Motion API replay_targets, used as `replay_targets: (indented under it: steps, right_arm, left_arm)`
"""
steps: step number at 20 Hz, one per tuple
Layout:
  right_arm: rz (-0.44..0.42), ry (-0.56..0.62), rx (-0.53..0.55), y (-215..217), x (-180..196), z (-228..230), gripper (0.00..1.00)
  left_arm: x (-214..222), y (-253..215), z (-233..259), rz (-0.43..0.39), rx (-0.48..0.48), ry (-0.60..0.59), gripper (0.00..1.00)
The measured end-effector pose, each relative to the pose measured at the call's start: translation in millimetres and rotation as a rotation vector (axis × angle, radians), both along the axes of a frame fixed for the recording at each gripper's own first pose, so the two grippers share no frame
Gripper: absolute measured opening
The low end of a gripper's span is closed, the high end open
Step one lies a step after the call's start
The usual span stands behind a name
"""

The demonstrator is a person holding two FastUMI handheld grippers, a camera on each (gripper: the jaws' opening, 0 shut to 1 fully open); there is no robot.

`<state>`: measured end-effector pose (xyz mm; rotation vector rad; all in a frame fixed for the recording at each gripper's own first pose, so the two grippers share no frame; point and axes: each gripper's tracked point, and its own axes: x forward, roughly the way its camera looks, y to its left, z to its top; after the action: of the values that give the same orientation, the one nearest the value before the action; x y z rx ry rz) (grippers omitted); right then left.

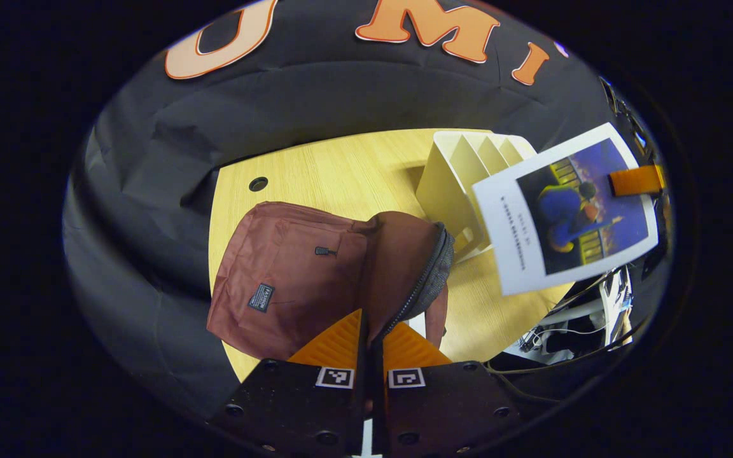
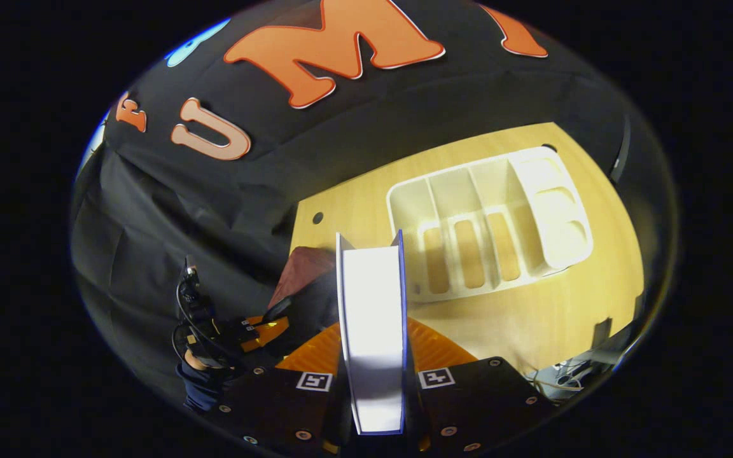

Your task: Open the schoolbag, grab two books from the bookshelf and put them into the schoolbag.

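The reddish-brown schoolbag [image 1: 277, 267] lies on the wooden table [image 1: 335, 172], its zipped edge [image 1: 433, 270] lifted. My left gripper [image 1: 369, 321] is shut on that raised flap near the opening. To the right a white book with a blue picture [image 1: 564, 210] hangs in the air above the table's edge, with a finger of the right gripper [image 1: 637, 180] on its cover. In the right gripper view the same book [image 2: 373, 318] stands edge-on between the fingers of my right gripper [image 2: 373, 327], which is shut on it. The white bookshelf [image 2: 487, 222] shows bare slots.
The bookshelf [image 1: 452, 184] stands just right of the bag. The left gripper [image 2: 258, 331] and a sleeve [image 2: 198, 381] are at lower left, beside a corner of the bag [image 2: 306, 267]. Cables and gear [image 1: 583, 318] hang past the table's right edge.
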<state>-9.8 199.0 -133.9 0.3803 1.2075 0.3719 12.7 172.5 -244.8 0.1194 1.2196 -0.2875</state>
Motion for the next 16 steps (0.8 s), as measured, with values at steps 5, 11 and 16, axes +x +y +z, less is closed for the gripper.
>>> replay_targets:
  steps: [5, 11, 16]
  right_arm:
    - [-0.037, 0.072, 0.090, 46.2, -23.0, -53.0, 0.34]
    - [-0.077, 0.118, 0.195, 90.2, -31.0, -107.9, 0.34]
    - [-0.142, 0.132, 0.324, 138.0, -30.8, -145.1, 0.34]
  left_arm:
    - [0.6, -4.4, 12.3, -0.015, 0.011, -0.020, 0.06]
    - [0.3, -12.6, 20.7, -0.029, 0.012, -0.037, 0.06]
    - [1.6, -23.7, 18.1, -0.057, 0.012, -0.063, 0.05]
